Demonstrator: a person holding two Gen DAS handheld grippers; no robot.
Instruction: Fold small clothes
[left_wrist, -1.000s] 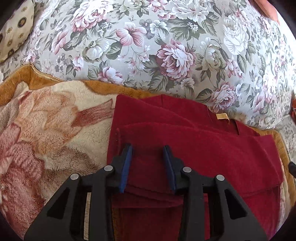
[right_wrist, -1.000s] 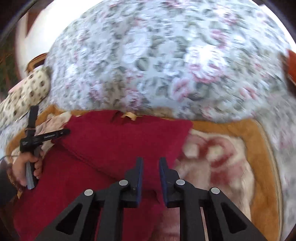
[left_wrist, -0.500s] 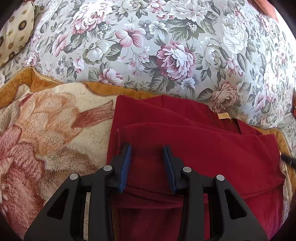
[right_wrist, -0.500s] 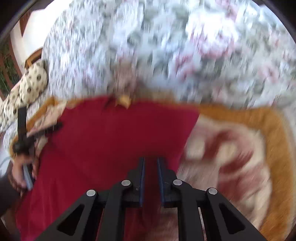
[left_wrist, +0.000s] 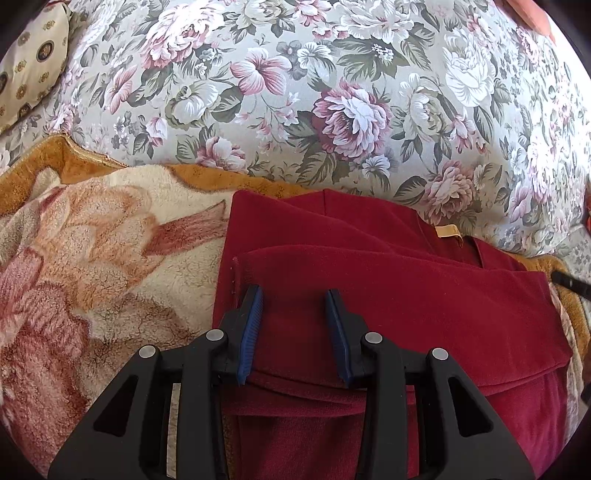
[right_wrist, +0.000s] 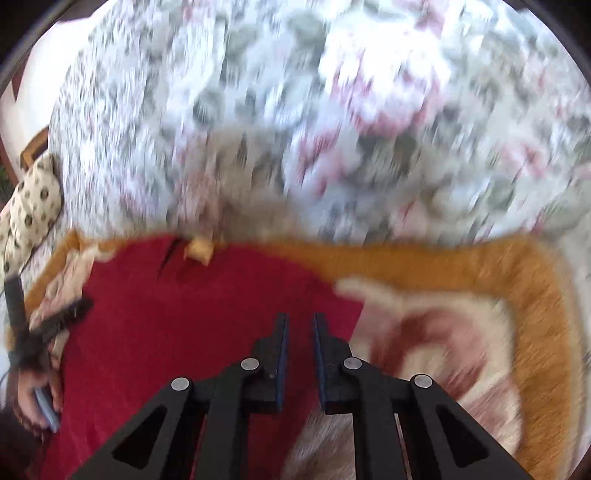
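Note:
A dark red garment (left_wrist: 388, 295) with a tan label (left_wrist: 448, 232) lies partly folded on a fleece blanket. My left gripper (left_wrist: 294, 295) is open, its jaws resting over the folded flap near the garment's left edge, holding nothing. In the blurred right wrist view the garment (right_wrist: 192, 325) lies flat, label (right_wrist: 199, 251) at its far edge. My right gripper (right_wrist: 300, 319) hovers over the garment's right corner, jaws slightly apart with red cloth showing between them; whether it grips the cloth cannot be told. The left gripper (right_wrist: 74, 310) shows at the far left.
The cream, pink and orange-edged fleece blanket (left_wrist: 92, 258) covers the seat; it also shows in the right wrist view (right_wrist: 461, 332). A floral sofa back (left_wrist: 332, 92) rises behind. A patterned cushion (left_wrist: 29, 66) sits at the far left.
The right gripper has swung with fast motion over the garment's right side, and the lifted flap now lies flat. Its jaws narrowed, then parted slightly. The left gripper has stayed in place, open.

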